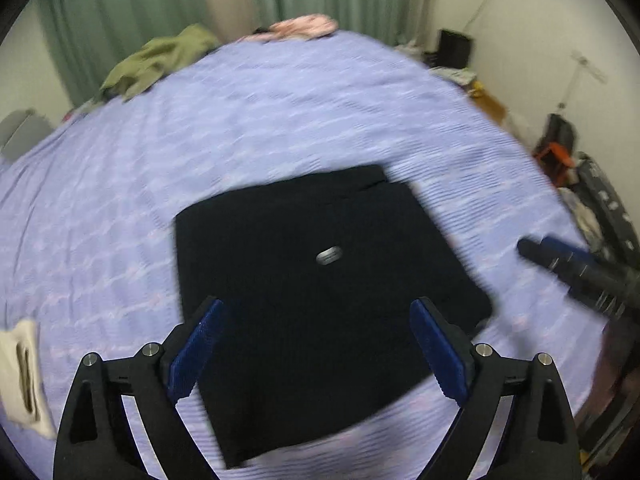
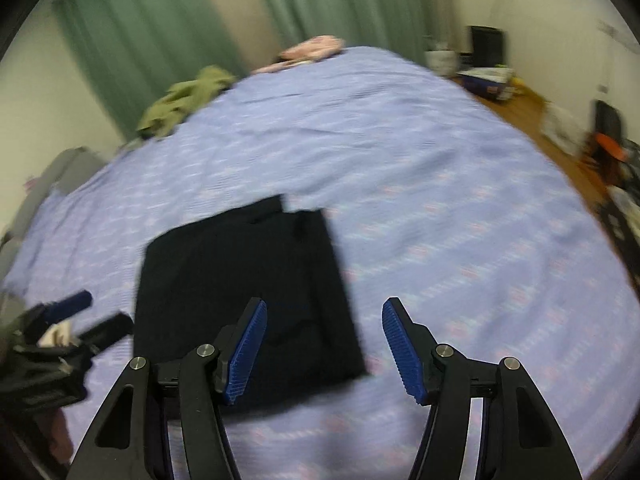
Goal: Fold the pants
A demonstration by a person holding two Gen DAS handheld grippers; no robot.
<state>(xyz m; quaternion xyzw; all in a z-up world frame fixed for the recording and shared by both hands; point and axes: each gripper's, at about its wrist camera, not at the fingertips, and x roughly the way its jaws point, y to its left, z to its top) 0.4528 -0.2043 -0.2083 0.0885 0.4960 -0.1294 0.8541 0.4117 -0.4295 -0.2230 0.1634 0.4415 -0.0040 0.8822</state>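
The black pants (image 1: 320,280) lie folded into a rough square on the purple bedsheet (image 1: 280,120), with a small silver label on top. My left gripper (image 1: 318,308) is open and empty, held above the near edge of the pants. My right gripper (image 2: 324,312) is open and empty, above the right edge of the pants (image 2: 240,280). The right gripper also shows at the right of the left wrist view (image 1: 560,256). The left gripper shows at the left of the right wrist view (image 2: 80,316). Both views are motion-blurred.
A green garment (image 1: 156,60) and a pink garment (image 1: 304,26) lie at the bed's far side by green curtains. A white cloth item (image 1: 24,376) lies at the bed's left edge. Wooden floor (image 2: 532,120) with clutter is to the right of the bed.
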